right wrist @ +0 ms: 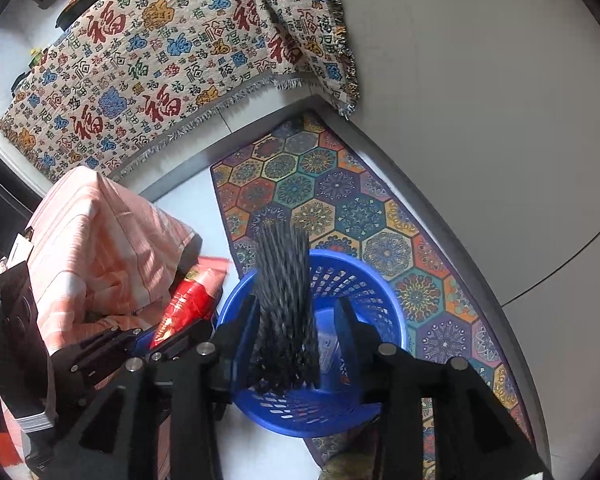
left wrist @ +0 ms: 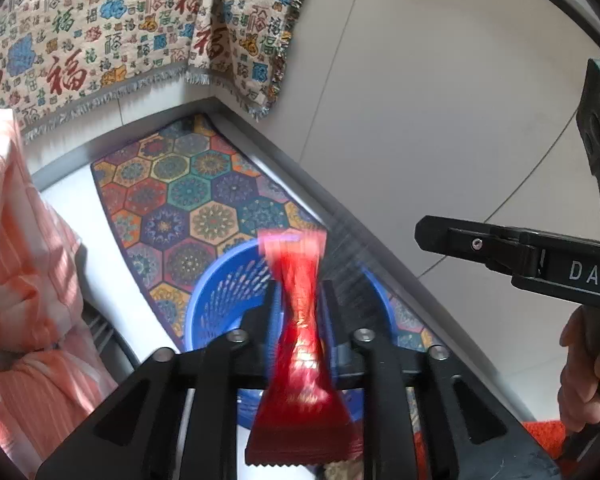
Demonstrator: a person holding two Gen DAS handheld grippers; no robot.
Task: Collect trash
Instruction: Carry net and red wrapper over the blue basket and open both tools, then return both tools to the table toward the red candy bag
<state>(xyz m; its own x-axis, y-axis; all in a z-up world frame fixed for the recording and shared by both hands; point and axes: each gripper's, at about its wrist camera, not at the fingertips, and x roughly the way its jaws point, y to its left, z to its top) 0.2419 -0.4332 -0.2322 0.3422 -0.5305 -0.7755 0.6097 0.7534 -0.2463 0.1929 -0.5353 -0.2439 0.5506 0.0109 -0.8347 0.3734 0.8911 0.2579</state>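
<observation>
Left wrist view shows our left tongs (left wrist: 300, 300) slightly parted around a red snack wrapper (left wrist: 298, 344), which looks blurred and loose rather than pinched, right above the blue perforated basket (left wrist: 216, 300). In the right wrist view, our right tongs (right wrist: 296, 316) stand wider, with a black patterned wrapper (right wrist: 286, 312) blurred between them, seemingly touching neither pad, over the same basket. The risk we see: either wrapper is light and could flutter past the rim onto the hexagon-patterned mat (right wrist: 340, 200) or the floor, or the red one could snag on a finger, since it hangs near the basket's left edge. Both hands tilt steeply downward, side by side, the right one's housing (left wrist: 540, 264) close to the left.
</observation>
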